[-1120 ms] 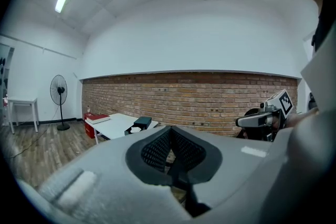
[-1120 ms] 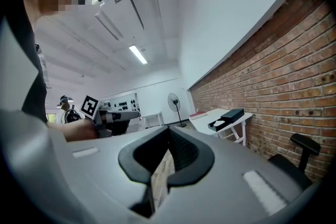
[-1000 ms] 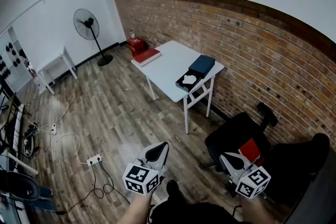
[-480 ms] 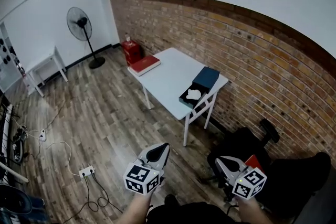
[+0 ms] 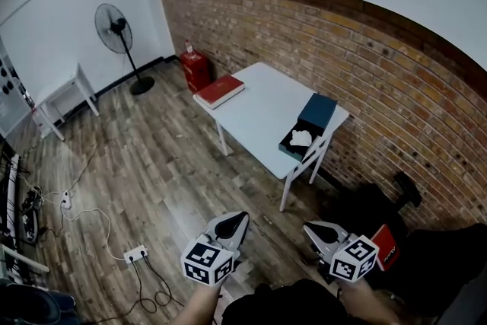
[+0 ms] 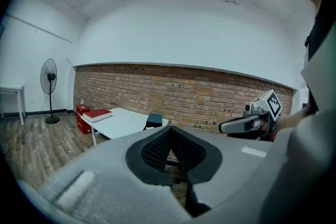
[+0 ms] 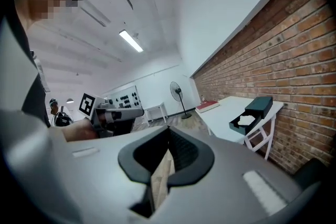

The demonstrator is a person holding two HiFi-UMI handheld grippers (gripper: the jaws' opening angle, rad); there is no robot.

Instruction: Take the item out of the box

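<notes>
Brick wall (image 5: 365,49) backed the white tabletop (image 5: 259,99); its open dark teal box (image 5: 287,151) held a crumpled white item (image 5: 301,138), likely light and soft, best pinched at a raised fold. Your left tool (image 5: 242,216) and right tool (image 5: 308,227) were pressed together, empty, well apart from it.

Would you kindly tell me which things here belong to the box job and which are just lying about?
Job: open box, white item inside it, lid beside it, white table.
Lying about: red book, standing fan, red container by the wall, floor power strip.
</notes>
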